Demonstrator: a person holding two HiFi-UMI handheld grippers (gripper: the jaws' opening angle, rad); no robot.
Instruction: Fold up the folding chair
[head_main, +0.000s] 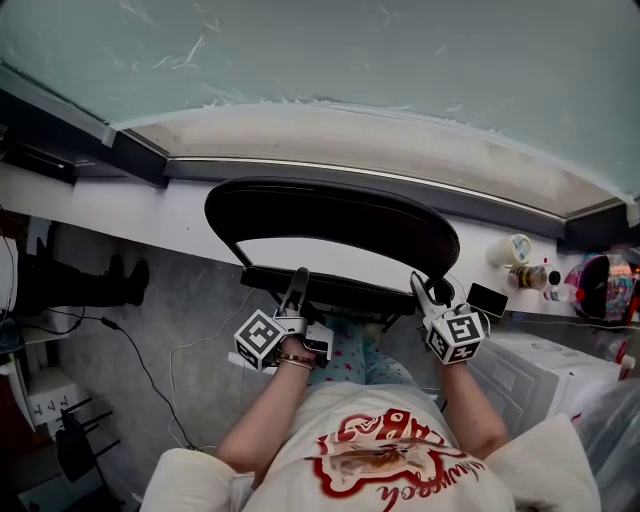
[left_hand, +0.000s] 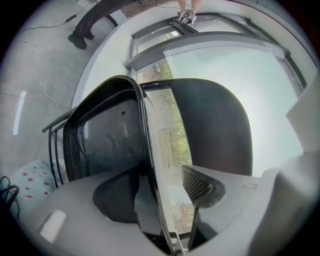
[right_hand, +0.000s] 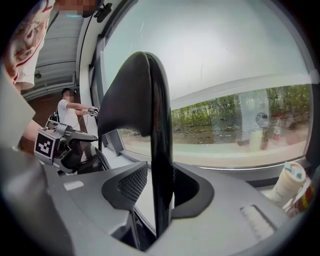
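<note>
A wide window (head_main: 300, 60) of pale, clouded glass fills the top of the head view. A white sill (head_main: 130, 210) runs beneath it, and below that is a grey floor (head_main: 180, 310) where a thin cable (head_main: 140, 365) trails. The black folding chair (head_main: 330, 290) stands against the sill, directly in front of the person. The person's white shirt (head_main: 400, 470) with red print takes up the bottom edge. The chair's curved backrest (head_main: 330, 210) arches over an open middle, through which the sill shows.

The left gripper (head_main: 297, 280) reaches to the chair's lower crossbar on its left side. In the left gripper view its jaws stand apart. A thin black frame tube (left_hand: 150, 165) runs between them, close along the dark left pad. A clear gap separates the tube from the meshed right pad (left_hand: 200, 185), so nothing is clamped.

The right gripper (head_main: 420, 288) sits at the right end, where the backrest curves down. In the right gripper view the backrest's edge stands upright between partly open jaws. Light shows between that edge and the meshed pad (right_hand: 130, 185). The other pad lies just behind the edge, and whether it touches cannot be told. The grip is loose.

Marker cubes ride on the left gripper (head_main: 262, 340) and on the right gripper (head_main: 457, 335). At the sill's right end lie a white roll (head_main: 515, 250), small bottles (head_main: 535, 275) and a dark flat slab (head_main: 487, 298).
</note>
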